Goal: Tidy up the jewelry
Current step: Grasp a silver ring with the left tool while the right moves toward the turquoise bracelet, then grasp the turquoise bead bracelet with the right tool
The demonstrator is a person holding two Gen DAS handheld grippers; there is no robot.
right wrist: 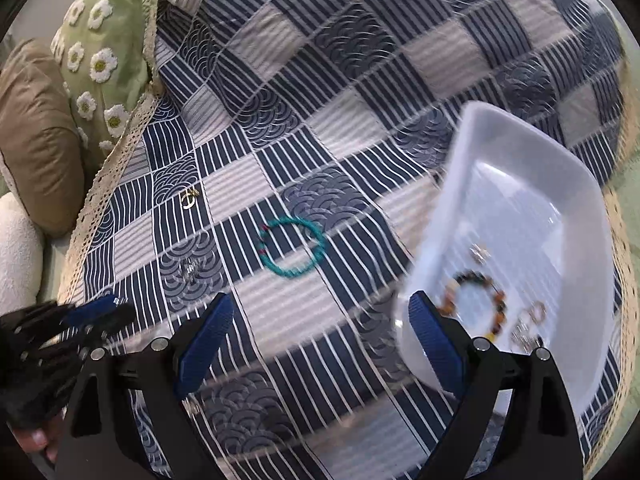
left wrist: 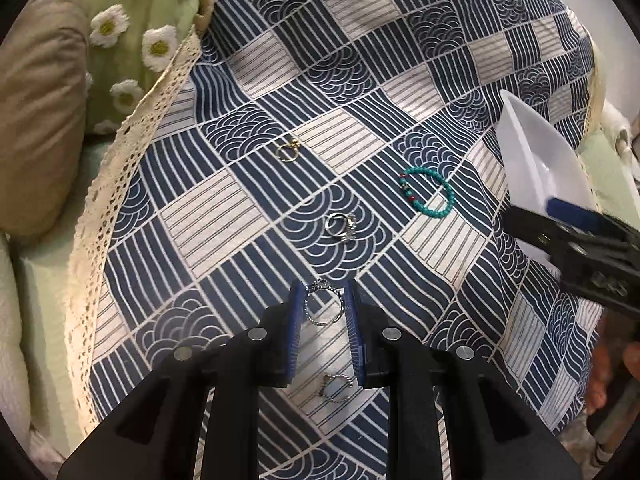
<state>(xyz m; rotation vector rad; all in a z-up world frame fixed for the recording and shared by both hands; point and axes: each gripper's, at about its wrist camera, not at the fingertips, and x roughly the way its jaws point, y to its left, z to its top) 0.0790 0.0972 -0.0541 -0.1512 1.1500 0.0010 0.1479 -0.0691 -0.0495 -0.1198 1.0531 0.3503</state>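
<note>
My left gripper (left wrist: 324, 292) is shut on a thin silver ring (left wrist: 323, 307), held just above the blue patterned cloth (left wrist: 240, 208). On the cloth lie a second silver ring (left wrist: 342, 227), a gold ring (left wrist: 287, 150), a teal bead bracelet (left wrist: 428, 193) and a pale-stone ring (left wrist: 335, 386) below the fingers. My right gripper (right wrist: 320, 300) stands wide open with nothing between its pads. Its right finger (right wrist: 434, 340) lies at the near rim of a white tray (right wrist: 520, 152). In the tray are a brown bead bracelet (right wrist: 476, 296) and several small rings (right wrist: 528, 320). The tray looks tilted off the cloth.
A green daisy cushion (left wrist: 132, 28) and a tan cushion (left wrist: 40, 120) sit at the far left beyond the cloth's lace edge (left wrist: 120, 168). The right gripper body (left wrist: 580, 248) reaches in from the right edge. Part of a hand (right wrist: 36, 440) shows at the lower left.
</note>
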